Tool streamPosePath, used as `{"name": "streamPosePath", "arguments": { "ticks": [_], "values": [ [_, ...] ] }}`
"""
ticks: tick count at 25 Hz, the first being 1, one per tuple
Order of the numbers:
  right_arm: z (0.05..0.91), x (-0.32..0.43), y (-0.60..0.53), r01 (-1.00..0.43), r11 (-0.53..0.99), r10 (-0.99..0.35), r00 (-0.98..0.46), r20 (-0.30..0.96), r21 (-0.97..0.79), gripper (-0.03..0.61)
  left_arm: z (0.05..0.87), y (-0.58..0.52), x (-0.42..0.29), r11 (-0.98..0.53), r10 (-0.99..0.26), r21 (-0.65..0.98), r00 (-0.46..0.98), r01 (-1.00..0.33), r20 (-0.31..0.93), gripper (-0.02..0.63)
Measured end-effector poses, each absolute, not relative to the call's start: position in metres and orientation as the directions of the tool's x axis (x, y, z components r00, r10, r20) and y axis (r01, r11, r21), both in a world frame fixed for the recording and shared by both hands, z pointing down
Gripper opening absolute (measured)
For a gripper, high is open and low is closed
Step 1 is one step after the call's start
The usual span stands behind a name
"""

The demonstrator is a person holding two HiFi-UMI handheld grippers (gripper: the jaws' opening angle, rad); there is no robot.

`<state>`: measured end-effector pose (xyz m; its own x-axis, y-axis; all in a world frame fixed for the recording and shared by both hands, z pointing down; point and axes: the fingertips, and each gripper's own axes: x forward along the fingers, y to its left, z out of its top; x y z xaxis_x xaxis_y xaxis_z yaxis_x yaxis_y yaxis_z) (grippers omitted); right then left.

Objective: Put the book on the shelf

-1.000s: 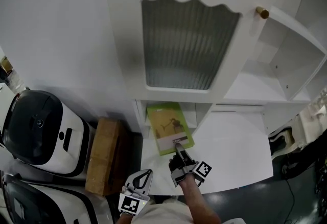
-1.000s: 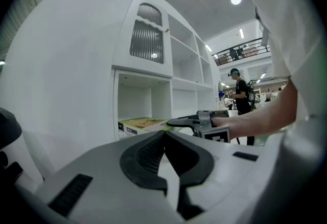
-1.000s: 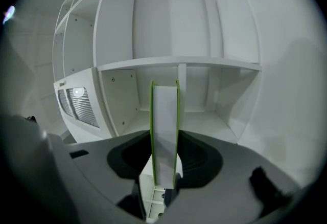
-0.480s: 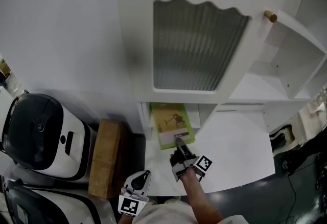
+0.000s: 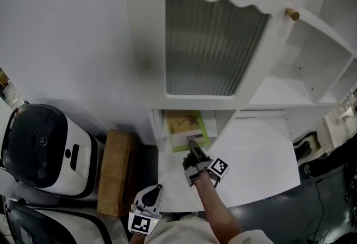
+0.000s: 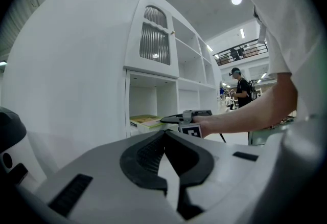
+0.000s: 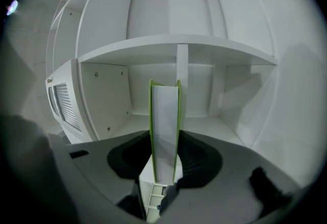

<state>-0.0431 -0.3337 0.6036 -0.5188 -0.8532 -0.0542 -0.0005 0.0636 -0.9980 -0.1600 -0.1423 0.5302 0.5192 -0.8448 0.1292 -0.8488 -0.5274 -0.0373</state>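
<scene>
A green-covered book [image 5: 184, 128] lies flat, partly inside the low left compartment of the white cabinet [image 5: 158, 126]. My right gripper [image 5: 192, 146] is shut on the book's near edge, just outside the compartment. In the right gripper view the book [image 7: 164, 131] stands on edge between the jaws, white pages facing me and pointing into the shelf bay [image 7: 204, 118]. My left gripper [image 5: 157, 188] hangs low and back near the person's body, shut and holding nothing. From the left gripper [image 6: 164, 134] view, the book [image 6: 145, 121] and right gripper [image 6: 172, 118] show at the compartment mouth.
A ribbed-glass cabinet door [image 5: 212, 42] with a brass knob [image 5: 292, 13] stands open above. A white panel [image 5: 256, 165] lies to the right of the gripper. A cardboard box [image 5: 114, 170] and a black-and-white appliance [image 5: 39, 148] sit left. Another person [image 6: 240, 87] stands far off.
The right gripper has pushed the book farther into the low compartment, so less of its cover shows. The left gripper has stayed in place.
</scene>
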Motion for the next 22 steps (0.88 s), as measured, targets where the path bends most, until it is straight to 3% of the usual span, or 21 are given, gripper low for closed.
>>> {"name": "streamPosePath", "arguments": {
  "ticks": [22],
  "values": [
    [0.61,-0.05,-0.364,-0.011,0.082,-0.843,-0.534,-0.064,-0.997,0.155,0.526,-0.14,-0.157,-0.509,-0.857,-0.045,0.501,-0.86,0.118,0.009]
  ]
}}
